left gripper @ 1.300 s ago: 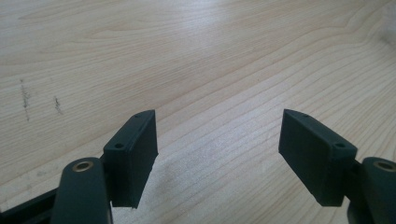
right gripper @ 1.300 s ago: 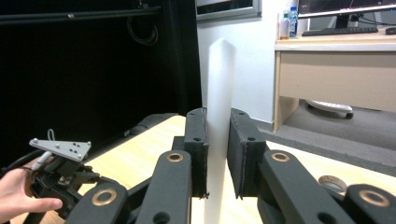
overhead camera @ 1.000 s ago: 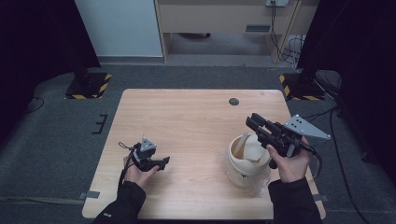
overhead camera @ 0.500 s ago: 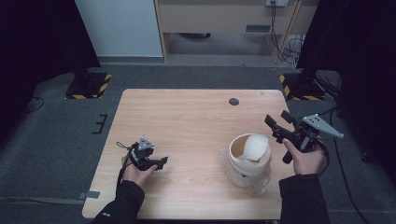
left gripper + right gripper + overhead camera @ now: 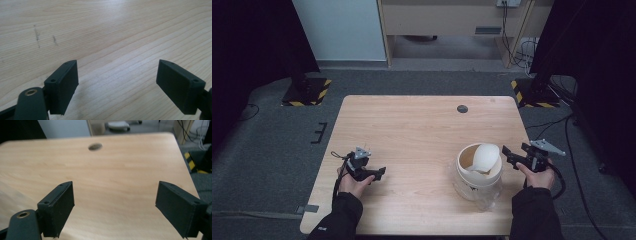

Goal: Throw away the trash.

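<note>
Both jaws having just been opening, the right gripper [image 5: 512, 155] gapes empty right of the jar [image 5: 477, 175], and the left gripper [image 5: 379, 173] gapes empty at the near left.

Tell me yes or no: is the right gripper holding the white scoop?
No. The right gripper is open beside the clear container, while the white scoop rests inside it, untouched.

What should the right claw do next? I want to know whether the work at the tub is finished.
Probably just rest on the table. The right claw has just been opening, with nothing between its jaws, and sits beside the clear tub, where the white scoop leans inside. The left claw is open too.
</note>
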`<action>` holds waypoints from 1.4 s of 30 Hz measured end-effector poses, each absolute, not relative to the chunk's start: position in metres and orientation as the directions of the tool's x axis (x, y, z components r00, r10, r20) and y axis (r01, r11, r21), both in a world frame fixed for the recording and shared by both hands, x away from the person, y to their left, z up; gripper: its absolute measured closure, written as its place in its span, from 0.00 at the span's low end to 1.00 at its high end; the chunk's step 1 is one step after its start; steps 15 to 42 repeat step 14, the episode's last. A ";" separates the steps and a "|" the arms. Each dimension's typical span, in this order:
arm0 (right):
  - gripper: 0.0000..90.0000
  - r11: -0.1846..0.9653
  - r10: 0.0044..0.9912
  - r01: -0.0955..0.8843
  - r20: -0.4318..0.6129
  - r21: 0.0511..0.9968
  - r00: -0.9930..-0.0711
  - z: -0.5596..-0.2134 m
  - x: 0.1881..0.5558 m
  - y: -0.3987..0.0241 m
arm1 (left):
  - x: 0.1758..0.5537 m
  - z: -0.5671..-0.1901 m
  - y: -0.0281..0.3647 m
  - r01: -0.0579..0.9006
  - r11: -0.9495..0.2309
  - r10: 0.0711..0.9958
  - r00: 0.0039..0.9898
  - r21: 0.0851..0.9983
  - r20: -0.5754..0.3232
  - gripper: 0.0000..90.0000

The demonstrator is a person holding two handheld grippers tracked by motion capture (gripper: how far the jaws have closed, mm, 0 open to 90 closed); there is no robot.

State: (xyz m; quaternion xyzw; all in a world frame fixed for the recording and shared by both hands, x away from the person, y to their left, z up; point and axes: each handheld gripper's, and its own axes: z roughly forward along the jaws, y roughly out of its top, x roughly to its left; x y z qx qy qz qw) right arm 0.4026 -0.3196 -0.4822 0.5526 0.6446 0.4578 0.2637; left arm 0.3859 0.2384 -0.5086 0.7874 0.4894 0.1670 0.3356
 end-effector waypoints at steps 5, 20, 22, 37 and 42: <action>0.17 0.034 0.960 0.573 0.133 0.819 -0.247 -0.512 0.405 -0.330 | 0.389 -0.512 0.247 0.678 -0.281 0.897 0.436 0.679 -0.064 0.15; 0.16 0.103 0.958 0.626 0.092 0.773 -0.271 -0.526 0.406 -0.334 | 0.393 -0.518 0.256 0.707 -0.266 0.912 0.405 0.656 -0.067 0.14; 0.16 0.103 0.958 0.626 0.092 0.773 -0.271 -0.526 0.406 -0.334 | 0.393 -0.518 0.256 0.707 -0.266 0.912 0.405 0.656 -0.067 0.14; 0.16 0.103 0.958 0.626 0.092 0.773 -0.271 -0.526 0.406 -0.334 | 0.393 -0.518 0.256 0.707 -0.266 0.912 0.405 0.656 -0.067 0.14; 0.16 0.103 0.958 0.626 0.092 0.773 -0.271 -0.526 0.406 -0.334 | 0.393 -0.518 0.256 0.707 -0.266 0.912 0.405 0.656 -0.067 0.14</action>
